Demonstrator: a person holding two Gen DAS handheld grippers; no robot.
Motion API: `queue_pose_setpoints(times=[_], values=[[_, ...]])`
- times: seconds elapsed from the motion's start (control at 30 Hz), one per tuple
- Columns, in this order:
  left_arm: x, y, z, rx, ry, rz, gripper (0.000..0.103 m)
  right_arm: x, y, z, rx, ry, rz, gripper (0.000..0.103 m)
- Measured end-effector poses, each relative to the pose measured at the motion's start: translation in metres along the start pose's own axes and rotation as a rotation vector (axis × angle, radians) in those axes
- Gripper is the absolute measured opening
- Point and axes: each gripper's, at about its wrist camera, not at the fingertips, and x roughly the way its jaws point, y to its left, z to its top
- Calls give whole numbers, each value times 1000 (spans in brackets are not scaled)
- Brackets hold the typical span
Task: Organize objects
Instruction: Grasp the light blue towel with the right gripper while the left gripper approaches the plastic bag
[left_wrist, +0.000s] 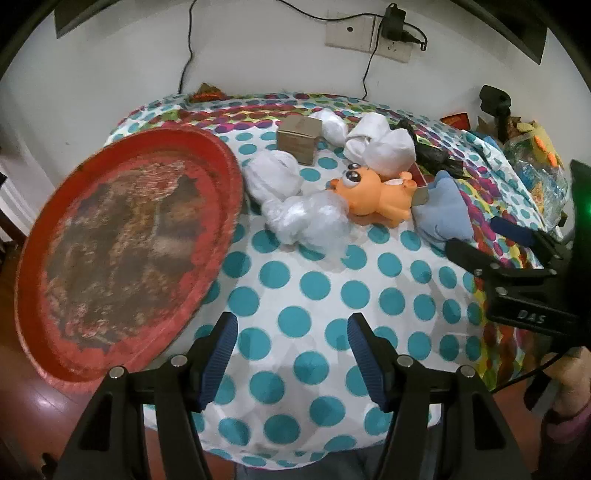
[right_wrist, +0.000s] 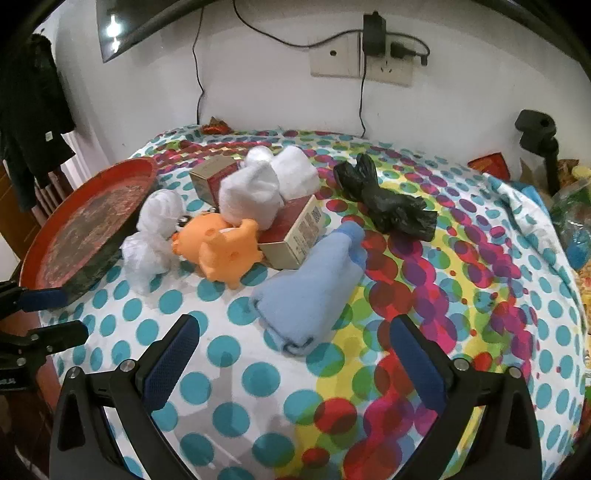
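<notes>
A round red tray lies at the table's left edge; it also shows in the right wrist view. A pile sits mid-table: an orange toy animal, clear plastic bags, white bundles, a brown box, a red-and-tan box, a folded blue cloth and a black bag. My left gripper is open above bare cloth near the tray. My right gripper is open just in front of the blue cloth.
The table wears a dotted cloth. The wall behind has a socket with a charger and hanging cables. A black stand and packaged goods crowd the far right. The right gripper's body shows in the left view.
</notes>
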Motion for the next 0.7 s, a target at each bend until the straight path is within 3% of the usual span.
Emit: queue_pose_setpoints(times=[0.4,0.53,0.57,0.7], values=[[26,-11,21,-20,44,-37,64,35,-8,13,-12,28,-19,92],[33,-9,28,-53,58,-48,64,42,-9,14,-10,47,-6,69],[34,-8,30,-65,55,-55,64,41,-9,15,-12,46,5,59],[34,-9,37,-86,36,-72,64,36,-12,13,-6,38,23,45]])
